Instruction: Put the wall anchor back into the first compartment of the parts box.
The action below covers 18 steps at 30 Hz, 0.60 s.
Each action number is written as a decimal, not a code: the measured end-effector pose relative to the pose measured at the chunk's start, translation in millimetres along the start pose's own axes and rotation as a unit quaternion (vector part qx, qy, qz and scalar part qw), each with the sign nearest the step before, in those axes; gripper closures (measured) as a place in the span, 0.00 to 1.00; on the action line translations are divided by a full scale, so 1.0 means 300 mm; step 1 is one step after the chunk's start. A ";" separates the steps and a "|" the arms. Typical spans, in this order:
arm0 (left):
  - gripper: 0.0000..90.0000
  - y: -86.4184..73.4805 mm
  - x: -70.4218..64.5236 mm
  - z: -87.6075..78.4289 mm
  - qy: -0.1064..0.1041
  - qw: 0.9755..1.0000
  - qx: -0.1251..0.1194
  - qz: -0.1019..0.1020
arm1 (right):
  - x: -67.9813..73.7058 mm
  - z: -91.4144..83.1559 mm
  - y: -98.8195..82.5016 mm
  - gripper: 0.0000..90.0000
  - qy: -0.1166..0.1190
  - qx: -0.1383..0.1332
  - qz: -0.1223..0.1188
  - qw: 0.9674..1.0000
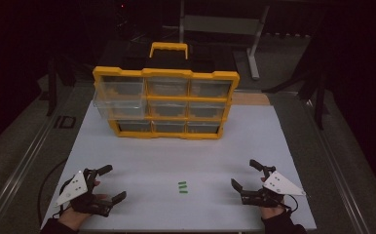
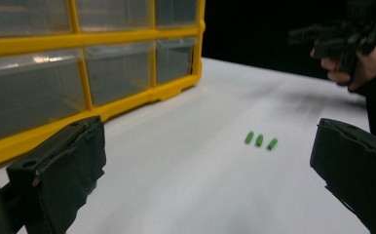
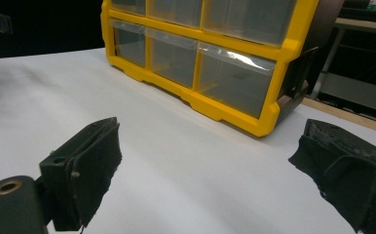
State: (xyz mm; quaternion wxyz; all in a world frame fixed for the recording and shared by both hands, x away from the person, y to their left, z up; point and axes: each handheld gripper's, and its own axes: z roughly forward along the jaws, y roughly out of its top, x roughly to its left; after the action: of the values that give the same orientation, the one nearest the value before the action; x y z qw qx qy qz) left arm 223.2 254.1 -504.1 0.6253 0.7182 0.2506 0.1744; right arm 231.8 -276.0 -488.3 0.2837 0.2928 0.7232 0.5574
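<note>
3 small green cylindrical pieces (image 1: 182, 187) on smooth white table (image 1: 152, 161).

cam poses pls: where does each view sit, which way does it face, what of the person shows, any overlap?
High view: above the person's side, facing forward-down on the white table; both hands with the left gripper and right gripper show.
Left gripper view: along its open jaws toward the green pieces, the other hand beyond.
Right gripper view: along its open jaws toward the yellow drawer organizer.
Shared: organizer, table.
</note>
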 end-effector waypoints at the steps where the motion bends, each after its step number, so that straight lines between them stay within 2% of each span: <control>1: 0.00 0.013 0.000 0.005 -0.007 1.000 -0.001 -0.004 | -0.002 0.000 0.000 0.09 0.000 -0.001 0.001 1.000; 4: 0.00 0.061 -0.005 0.024 -0.043 0.999 -0.007 -0.014 | -0.005 0.001 -0.002 0.09 0.001 -0.001 0.006 1.000; 5: 0.00 0.061 -0.005 0.024 -0.043 0.999 -0.007 -0.014 | -0.005 0.001 -0.002 0.09 0.001 -0.001 0.006 1.000; 6: 0.00 0.099 -0.003 0.039 -0.063 0.998 -0.005 -0.021 | -0.003 0.002 0.000 0.09 0.000 -0.001 0.004 1.000; 9: 0.00 0.148 0.004 0.065 -0.075 0.997 -0.014 -0.026 | -0.003 0.003 0.000 0.09 0.001 -0.001 0.001 1.000; 11: 0.00 0.174 0.008 0.087 -0.088 0.996 -0.017 -0.024 | -0.003 0.002 0.000 0.09 0.000 -0.001 0.002 1.000; 13: 0.00 0.197 0.006 0.110 -0.100 0.995 -0.014 -0.014 | -0.004 0.001 0.001 0.09 0.000 -0.002 0.004 1.000; 18: 0.00 0.248 -0.010 0.182 -0.140 0.990 -0.007 -0.007 | -0.004 -0.002 0.003 0.09 0.003 -0.004 0.006 1.000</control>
State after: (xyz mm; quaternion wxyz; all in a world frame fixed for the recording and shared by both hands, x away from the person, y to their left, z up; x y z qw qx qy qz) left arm 262.1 201.3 -439.1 0.6606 0.7292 0.1643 0.0696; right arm 232.3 -277.0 -487.3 0.2796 0.2943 0.7199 0.5631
